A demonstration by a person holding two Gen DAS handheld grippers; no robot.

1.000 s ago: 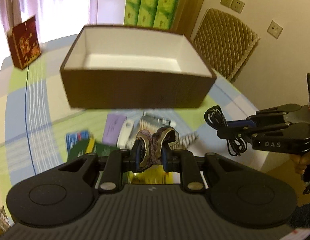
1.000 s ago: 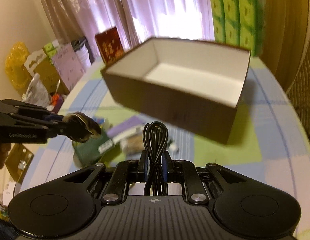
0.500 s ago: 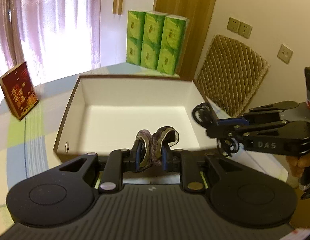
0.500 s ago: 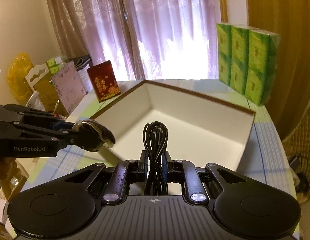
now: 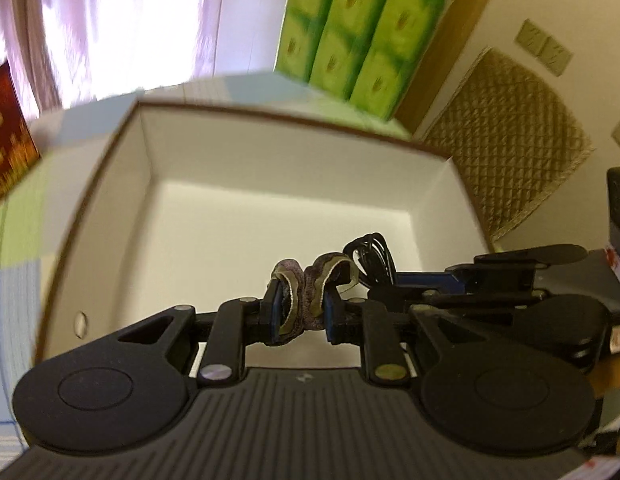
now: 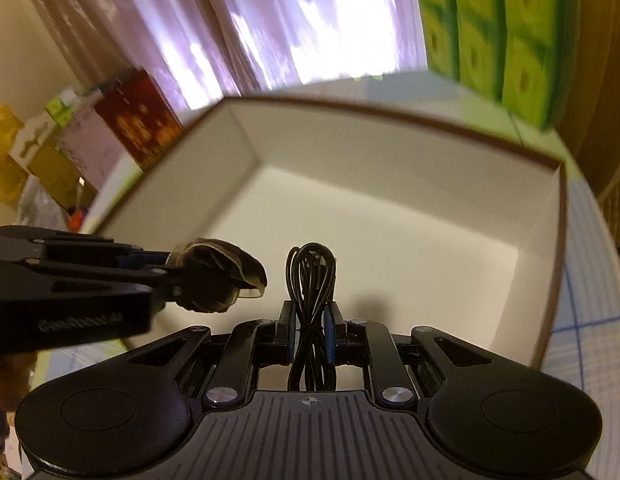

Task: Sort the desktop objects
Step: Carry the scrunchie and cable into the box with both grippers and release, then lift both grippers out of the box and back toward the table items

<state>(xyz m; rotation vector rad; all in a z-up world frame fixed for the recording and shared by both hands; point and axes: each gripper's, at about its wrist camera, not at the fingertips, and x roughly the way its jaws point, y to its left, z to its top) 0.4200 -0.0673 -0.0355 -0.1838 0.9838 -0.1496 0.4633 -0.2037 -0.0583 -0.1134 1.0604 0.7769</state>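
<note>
Over the white-lined box (image 5: 270, 216), left gripper (image 5: 300, 312) pinches a hair tie (image 5: 306, 296), right gripper (image 6: 311, 336) a coiled cable (image 6: 311, 280).

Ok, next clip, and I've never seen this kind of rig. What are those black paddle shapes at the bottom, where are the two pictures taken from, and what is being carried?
There is no robot here. A person holds a hand-operated two-finger gripper in each hand, and a wide-angle camera on each one looks forward along its fingers. The black paddles are each gripper's own body, seen from behind.

In the left camera's picture, the left gripper is shut on a brownish fabric hair tie. The other tool enters from the right.

In the right camera's picture, the right gripper is shut on a coiled black cable, and the left tool enters from the left.

Both point down into an open brown box with a white inside, which looks empty. It stands on a table with a checked cloth. Behind it are green tissue packs and a red box.
</note>
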